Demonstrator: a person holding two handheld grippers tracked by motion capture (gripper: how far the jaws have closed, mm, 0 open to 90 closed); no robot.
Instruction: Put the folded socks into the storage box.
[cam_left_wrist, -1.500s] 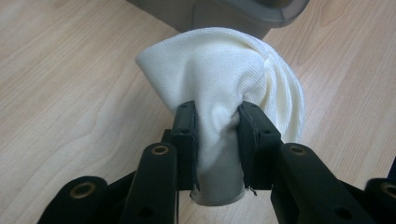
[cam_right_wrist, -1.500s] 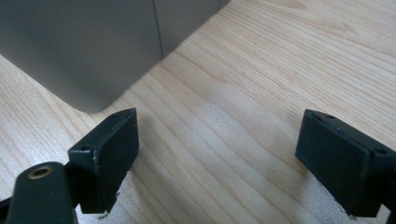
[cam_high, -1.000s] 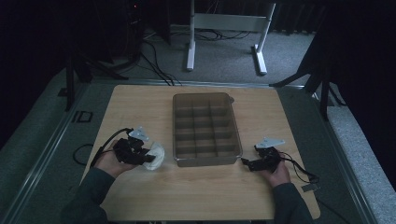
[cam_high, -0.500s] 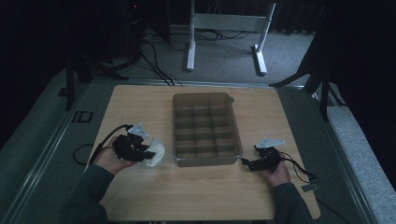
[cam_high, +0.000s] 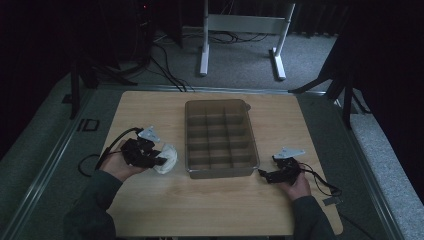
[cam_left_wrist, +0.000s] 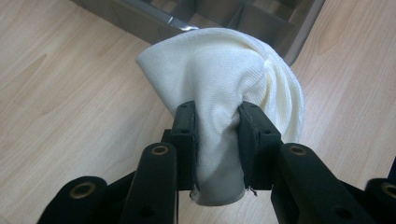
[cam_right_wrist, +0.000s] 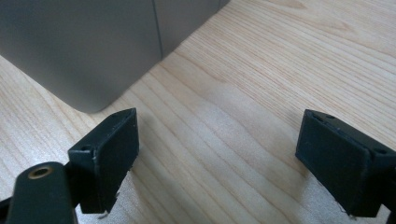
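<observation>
A white cloth (cam_left_wrist: 224, 88) is bunched between the jaws of my left gripper (cam_left_wrist: 217, 126), which is shut on it. In the high view the left gripper (cam_high: 156, 159) holds the cloth (cam_high: 167, 157) just above the table, left of a grey divided tray (cam_high: 220, 139). The tray's near corner (cam_left_wrist: 299, 28) lies right behind the cloth. My right gripper (cam_right_wrist: 219, 158) stands open over bare wood, nothing between its jaws, with the tray's outer corner (cam_right_wrist: 93, 60) close ahead at the left. From above, the right gripper (cam_high: 265, 175) rests by the tray's front right corner.
The wooden table (cam_high: 210, 205) sits in a metal-framed bay. Cables trail from both grippers off the table's sides. A white stand (cam_high: 240, 25) and more cables are on the floor beyond the far edge.
My left gripper has shifted slightly to the right with the cloth, closer to the tray. The right gripper has stayed in place.
</observation>
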